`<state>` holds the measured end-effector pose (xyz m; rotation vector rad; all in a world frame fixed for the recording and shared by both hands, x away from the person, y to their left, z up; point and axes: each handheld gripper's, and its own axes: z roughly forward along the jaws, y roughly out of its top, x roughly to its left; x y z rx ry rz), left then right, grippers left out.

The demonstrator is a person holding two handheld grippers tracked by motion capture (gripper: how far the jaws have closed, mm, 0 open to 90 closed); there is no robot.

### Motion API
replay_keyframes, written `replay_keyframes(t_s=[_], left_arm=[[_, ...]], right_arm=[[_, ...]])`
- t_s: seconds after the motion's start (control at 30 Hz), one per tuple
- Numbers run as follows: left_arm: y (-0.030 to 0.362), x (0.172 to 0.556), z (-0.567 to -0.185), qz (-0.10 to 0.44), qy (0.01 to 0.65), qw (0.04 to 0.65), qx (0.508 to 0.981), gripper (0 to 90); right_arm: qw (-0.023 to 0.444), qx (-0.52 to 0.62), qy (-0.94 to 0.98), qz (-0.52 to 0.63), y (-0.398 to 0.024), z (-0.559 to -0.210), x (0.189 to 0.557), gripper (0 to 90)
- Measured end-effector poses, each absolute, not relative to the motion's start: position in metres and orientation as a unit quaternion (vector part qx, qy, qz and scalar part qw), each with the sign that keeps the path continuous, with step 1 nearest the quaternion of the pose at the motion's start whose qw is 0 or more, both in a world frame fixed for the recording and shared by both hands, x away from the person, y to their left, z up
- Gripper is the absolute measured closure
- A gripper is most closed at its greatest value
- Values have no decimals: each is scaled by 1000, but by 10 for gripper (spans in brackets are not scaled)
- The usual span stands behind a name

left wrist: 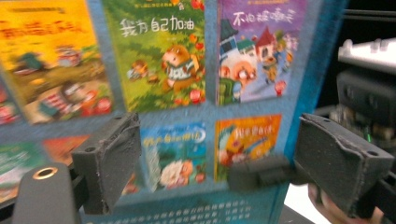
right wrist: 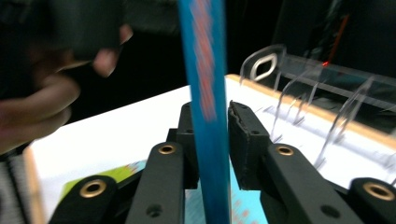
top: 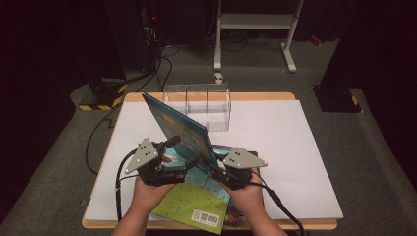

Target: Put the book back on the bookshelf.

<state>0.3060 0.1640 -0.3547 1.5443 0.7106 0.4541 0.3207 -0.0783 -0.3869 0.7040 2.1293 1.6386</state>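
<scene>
A dark room with grey carpet is surrounding a wooden table [top: 255, 96] that is wearing a white sheet over its top. At the near edge a thin green picture book with a barcode label [top: 199, 204] is lying flat, partly overlapping other flat books beneath the hands. Just beyond it, a thin blue picture book showing small cover pictures [top: 179, 130] is standing tilted up on its lower edge, leaning toward the far left. The right tongs [right wrist: 210, 140] are pinching this blue book near its lower right corner, the pads pressing on both faces of the cover. The left tongs [left wrist: 215, 163] are standing wide apart in front of the book's printed back, touching nothing; their pads are hanging clear of the cover. Farther off, near the far edge, a clear plastic divided rack [top: 199, 105] is waiting empty.

Judging by the layout, the job appears to be filing books upright into that rack. It seems to be at an early stage: one book is lifted, not yet carried over, and the books lying flat are waiting.
</scene>
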Motion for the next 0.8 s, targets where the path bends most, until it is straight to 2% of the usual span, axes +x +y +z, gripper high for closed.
replay_keyframes(t_s=[0.2,0.23,0.33,0.6,0.8], left_arm=[[161,301,-360,169,287,650,683,86],[159,300,-360,173,286,647,685,43],[154,295,-360,177,294,642,685,3],[150,284,-359,219,328,615,683,2],[158,279,-360,245,347,578,697,16]], right_arm=[[145,268,756,579,-91,-413,314,719],[144,269,755,581,-91,-416,313,719],[148,259,760,578,-88,-416,309,707],[147,222,780,567,-70,-417,296,639],[126,193,798,558,-48,-420,286,571]])
